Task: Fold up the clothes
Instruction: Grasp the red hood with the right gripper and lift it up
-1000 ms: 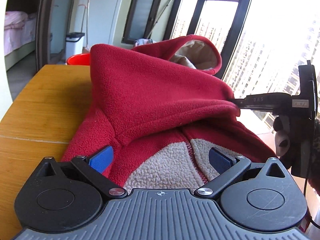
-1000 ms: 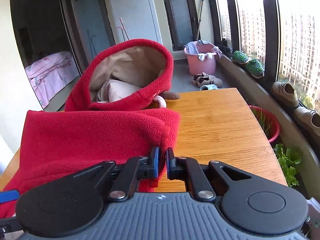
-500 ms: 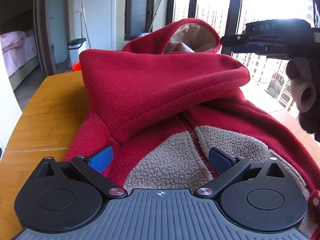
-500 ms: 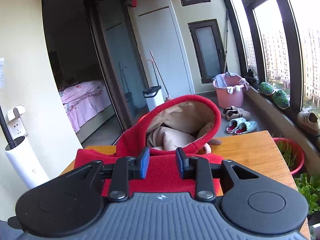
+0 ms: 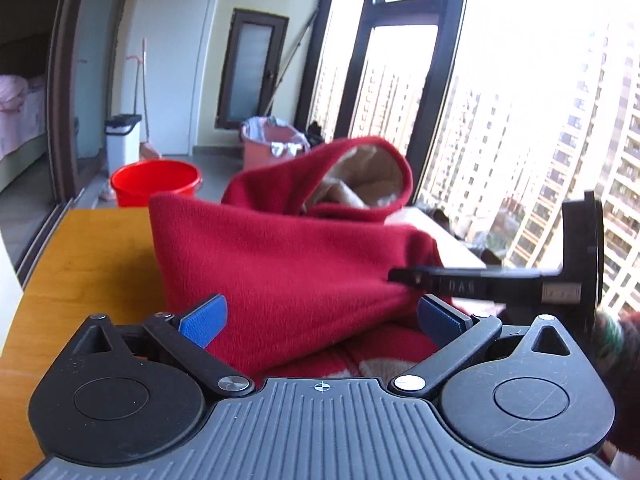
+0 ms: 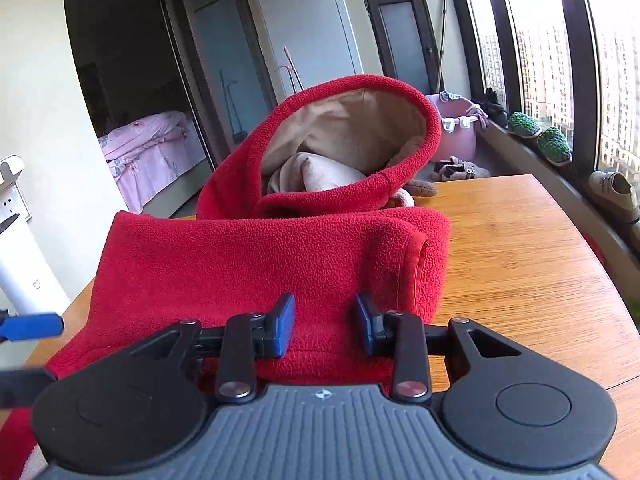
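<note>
A red fleece hooded jacket (image 5: 280, 264) with a beige lining lies on the wooden table (image 5: 92, 264), its sleeve folded across the body and the hood standing up behind. My left gripper (image 5: 320, 318) is open, its blue pads on either side of the folded sleeve. My right gripper (image 6: 324, 324) is open with a moderate gap, low over the sleeve (image 6: 248, 272) near its cuff (image 6: 420, 268). The right gripper also shows from the side in the left wrist view (image 5: 404, 276), its tip against the sleeve's edge.
A red bucket (image 5: 156, 182), a white bin (image 5: 122, 140) and a pink laundry basket (image 5: 272, 144) stand on the floor beyond the table. Windows run along the right. A white appliance (image 6: 24, 264) stands at the table's left.
The right gripper came back down from above the hood to the folded sleeve and opened a little wider. The left gripper tilted upward and stayed open.
</note>
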`<state>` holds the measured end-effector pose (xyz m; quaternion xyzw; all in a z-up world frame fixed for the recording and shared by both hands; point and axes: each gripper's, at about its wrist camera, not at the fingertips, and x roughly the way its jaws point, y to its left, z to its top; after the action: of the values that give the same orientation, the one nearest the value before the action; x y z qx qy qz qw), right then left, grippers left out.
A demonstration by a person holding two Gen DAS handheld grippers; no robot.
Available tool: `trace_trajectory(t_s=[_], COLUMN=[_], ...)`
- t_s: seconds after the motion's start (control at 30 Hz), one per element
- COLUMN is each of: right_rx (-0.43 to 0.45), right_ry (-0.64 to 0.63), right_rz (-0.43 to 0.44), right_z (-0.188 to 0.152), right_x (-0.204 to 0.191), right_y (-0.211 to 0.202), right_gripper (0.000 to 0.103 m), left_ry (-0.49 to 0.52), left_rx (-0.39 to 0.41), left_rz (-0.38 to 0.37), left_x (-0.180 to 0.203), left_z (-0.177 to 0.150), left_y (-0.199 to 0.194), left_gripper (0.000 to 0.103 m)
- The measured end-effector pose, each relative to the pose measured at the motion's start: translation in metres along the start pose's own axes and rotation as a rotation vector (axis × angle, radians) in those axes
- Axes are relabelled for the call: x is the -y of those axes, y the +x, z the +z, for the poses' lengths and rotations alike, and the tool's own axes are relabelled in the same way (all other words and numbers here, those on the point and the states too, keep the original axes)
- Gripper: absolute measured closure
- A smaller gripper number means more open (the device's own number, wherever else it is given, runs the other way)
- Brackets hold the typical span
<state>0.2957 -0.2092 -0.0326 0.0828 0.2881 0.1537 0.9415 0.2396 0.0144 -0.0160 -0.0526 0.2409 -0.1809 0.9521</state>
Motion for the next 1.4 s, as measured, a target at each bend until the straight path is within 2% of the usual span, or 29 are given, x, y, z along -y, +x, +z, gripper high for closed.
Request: trace_trajectory(t_s=[0.07, 0.13, 0.23, 0.3, 0.33, 0.4, 0.43, 0.47, 0.5, 0.6, 0.73, 0.8, 0.83, 0.87, 0.9, 1.0, 1.07, 1.13, 1.23, 1.3, 1.4], right_rx=[0.000, -0.016, -0.047, -0.011, 0.014, 0.084, 0.100, 0.115, 0.130, 0.080, 0.023, -0.004, -0.025, -0.046, -0.040, 0.089, 0.192, 0.248, 0.287, 0.274, 0.231], right_ry=[-0.013, -0.025, -0.020, 0.010, 0.012, 0.005, 0.000, -0.004, -0.009, -0.034, 0.062, 0.142, 0.161, 0.179, 0.158, 0.035, 0.067, 0.112, 0.109, 0.103, 0.047], right_rz=[-0.008, -0.005, 0.009, 0.006, 0.001, -0.042, -0.069, -0.097, -0.125, -0.235, -0.227, -0.175, -0.170, -0.167, -0.172, -0.093, 0.065, 0.213, 0.361, 0.428, 0.431], right_z=[0.000, 0.001, 0.013, 0.027, 0.035, 0.057, 0.067, 0.078, 0.089, 0.110, 0.128, 0.135, 0.139, 0.144, 0.151, 0.183, 0.206, 0.220, 0.217, 0.207, 0.189], right_x=[-0.003, -0.003, 0.000, 0.002, 0.002, 0.003, 0.005, 0.008, 0.011, 0.027, 0.051, 0.059, 0.057, 0.054, 0.045, -0.005, -0.030, -0.053, -0.078, -0.087, -0.100], right_y=[-0.001, -0.003, -0.011, -0.024, -0.029, -0.035, -0.030, -0.025, -0.019, 0.020, 0.068, 0.089, 0.099, 0.109, 0.113, 0.090, 0.054, 0.018, -0.023, -0.037, -0.042], right_gripper=[0.070, 0.070, 0.070, 0.070, 0.068, 0.049, 0.032, 0.025, 0.025, 0.025, 0.026, 0.038, 0.068, 0.088, 0.093, 0.095, 0.095, 0.095, 0.095, 0.095, 0.095], left_ry=[-0.002, -0.013, -0.092, -0.091, -0.088, -0.077, -0.065, -0.055, -0.048, -0.046, -0.067, -0.062, -0.061, -0.060, -0.062, -0.070, -0.077, -0.079, -0.081, -0.085, -0.095], left_rx=[0.023, -0.003, -0.088, -0.075, -0.065, -0.060, -0.060, -0.057, -0.053, -0.038, -0.033, -0.032, -0.032, -0.032, -0.032, -0.031, -0.030, -0.031, -0.033, -0.035, -0.040], left_rz=[0.006, 0.026, 0.049, 0.045, 0.040, 0.045, 0.053, 0.059, 0.062, 0.057, 0.038, 0.038, 0.039, 0.038, 0.036, 0.027, 0.023, 0.019, 0.019, 0.021, 0.019], left_x=[-0.009, -0.020, -0.047, -0.054, -0.054, -0.053, -0.051, -0.049, -0.048, -0.045, -0.049, -0.048, -0.048, -0.048, -0.049, -0.051, -0.052, -0.053, -0.054, -0.055, -0.057], left_z=[0.016, 0.021, 0.010, 0.000, 0.000, -0.002, -0.003, -0.003, -0.005, -0.009, -0.010, -0.011, -0.011, -0.012, -0.012, -0.012, -0.012, -0.012, -0.012, -0.012, -0.012], left_y=[0.021, 0.046, 0.079, 0.080, 0.077, 0.076, 0.077, 0.076, 0.075, 0.071, 0.070, 0.071, 0.071, 0.071, 0.071, 0.070, 0.070, 0.070, 0.071, 0.071, 0.073], left_gripper=[0.000, 0.000, 0.000, 0.000, 0.000, 0.000, 0.000, 0.000, 0.000, 0.000, 0.000, 0.000, 0.000, 0.000, 0.000, 0.000, 0.000, 0.000, 0.000, 0.000, 0.000])
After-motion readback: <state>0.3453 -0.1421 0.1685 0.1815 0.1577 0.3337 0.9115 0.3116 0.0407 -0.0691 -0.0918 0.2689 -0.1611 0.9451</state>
